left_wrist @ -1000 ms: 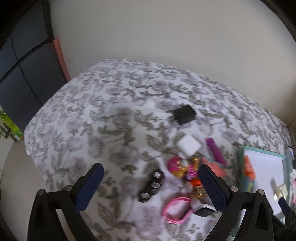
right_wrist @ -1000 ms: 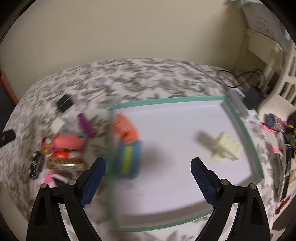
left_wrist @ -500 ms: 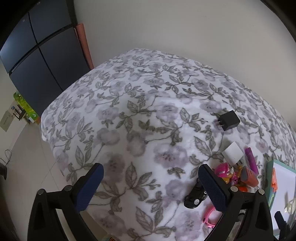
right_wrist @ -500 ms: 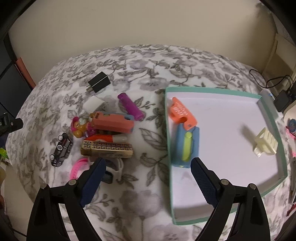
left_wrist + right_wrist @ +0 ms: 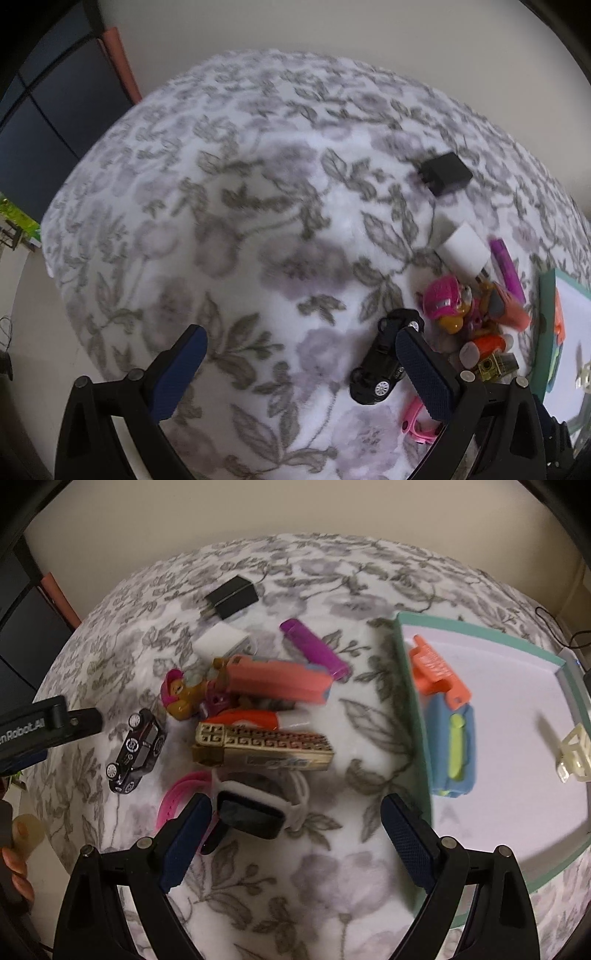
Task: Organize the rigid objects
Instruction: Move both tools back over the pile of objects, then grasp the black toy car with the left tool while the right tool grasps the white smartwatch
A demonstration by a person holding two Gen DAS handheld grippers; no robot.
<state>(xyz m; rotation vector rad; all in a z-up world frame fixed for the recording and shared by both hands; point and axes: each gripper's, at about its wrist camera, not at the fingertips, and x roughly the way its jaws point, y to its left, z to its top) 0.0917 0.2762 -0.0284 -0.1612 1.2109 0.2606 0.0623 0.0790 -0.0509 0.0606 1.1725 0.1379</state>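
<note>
A pile of small objects lies on the floral blanket [image 5: 332, 572]: a black toy car [image 5: 136, 751], a pink-helmeted figure [image 5: 181, 694], a salmon case [image 5: 277, 679], a gold patterned box [image 5: 262, 749], a purple tube [image 5: 314, 648], a white-strapped watch [image 5: 255, 810] and a pink band [image 5: 181, 794]. The teal-rimmed white tray [image 5: 410, 709] on the right holds an orange piece [image 5: 436, 670], a blue case [image 5: 452, 746] and a cream clip [image 5: 576, 751]. My right gripper [image 5: 295, 843] hangs open just short of the watch. My left gripper [image 5: 299, 373] is open, its right finger [image 5: 421, 373] beside the toy car [image 5: 384, 356].
A black charger [image 5: 232, 596] and a white charger [image 5: 221, 642] lie behind the pile. The left gripper's body [image 5: 40, 731] enters the right wrist view from the left, with a hand [image 5: 14, 864] below it. Dark cabinets [image 5: 44, 110] stand left of the bed. Cables [image 5: 561, 627] run behind the tray.
My right gripper has swung left from over the tray to over the pile and come closer to the watch. My left gripper has shifted back toward the toy car, which now looks nearer.
</note>
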